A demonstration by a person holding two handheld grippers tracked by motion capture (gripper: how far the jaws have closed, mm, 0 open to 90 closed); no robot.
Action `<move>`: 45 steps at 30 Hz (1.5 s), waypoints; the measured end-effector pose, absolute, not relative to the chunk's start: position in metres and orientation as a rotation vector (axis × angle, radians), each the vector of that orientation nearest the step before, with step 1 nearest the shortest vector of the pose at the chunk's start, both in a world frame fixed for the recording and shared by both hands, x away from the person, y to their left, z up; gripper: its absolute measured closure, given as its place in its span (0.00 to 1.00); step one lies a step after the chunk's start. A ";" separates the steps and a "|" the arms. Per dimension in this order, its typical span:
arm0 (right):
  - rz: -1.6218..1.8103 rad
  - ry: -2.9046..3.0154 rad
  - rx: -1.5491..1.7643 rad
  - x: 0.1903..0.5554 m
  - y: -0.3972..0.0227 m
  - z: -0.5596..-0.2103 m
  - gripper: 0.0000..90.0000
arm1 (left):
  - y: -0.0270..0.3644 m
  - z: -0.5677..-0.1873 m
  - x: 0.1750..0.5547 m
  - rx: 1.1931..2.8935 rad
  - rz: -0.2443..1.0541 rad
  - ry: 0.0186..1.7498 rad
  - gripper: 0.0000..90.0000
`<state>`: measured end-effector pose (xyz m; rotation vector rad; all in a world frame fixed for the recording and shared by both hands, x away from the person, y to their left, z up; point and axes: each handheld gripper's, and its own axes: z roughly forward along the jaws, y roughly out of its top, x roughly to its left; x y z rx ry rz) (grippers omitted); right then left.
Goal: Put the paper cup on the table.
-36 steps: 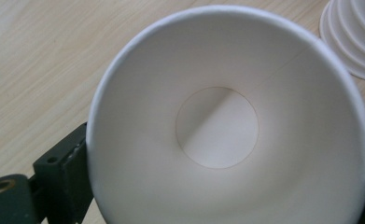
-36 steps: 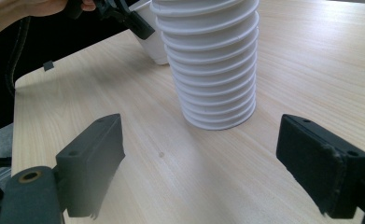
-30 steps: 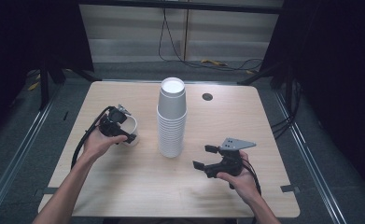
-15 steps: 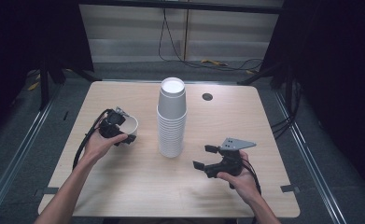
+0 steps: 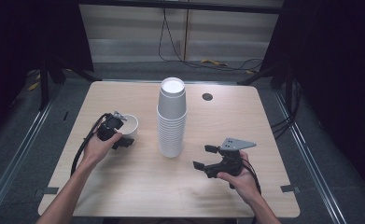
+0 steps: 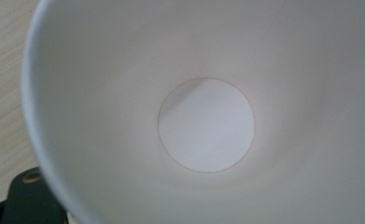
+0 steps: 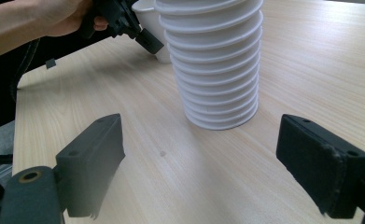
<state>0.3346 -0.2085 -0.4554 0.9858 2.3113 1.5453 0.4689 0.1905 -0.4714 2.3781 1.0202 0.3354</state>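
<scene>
A: On the left?
B: The left gripper [image 5: 122,135], whose jaws have just been closing, pinches the rim of a single cup [image 5: 127,125] left of the stack of cups [image 5: 171,119]. Grip gently; paper crumples.
A: Right?
B: The right gripper [image 5: 205,157] waits open. Pale wooden table [image 5: 138,186], dark room.

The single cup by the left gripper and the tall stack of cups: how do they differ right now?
The single cup stands mouth up, open and empty inside; the stack of cups is upside down, bases up. The single cup is low and sits at the left gripper, whose jaws have just been closing on its rim; the stack rises tall, untouched, at mid-table. Both are plain white paper cups on the table.
</scene>
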 end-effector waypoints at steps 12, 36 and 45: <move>1.554 2.301 0.987 0.335 -0.210 -0.455 0.16 | 0.203 -0.469 0.459 2.320 0.351 0.998 0.18; 1.543 2.289 0.998 0.335 -0.210 -0.456 0.16 | 0.231 -0.473 0.415 2.167 0.305 1.028 0.18; 1.548 2.268 1.002 0.335 -0.211 -0.454 0.16 | 0.228 -0.471 0.392 2.133 0.321 0.959 0.18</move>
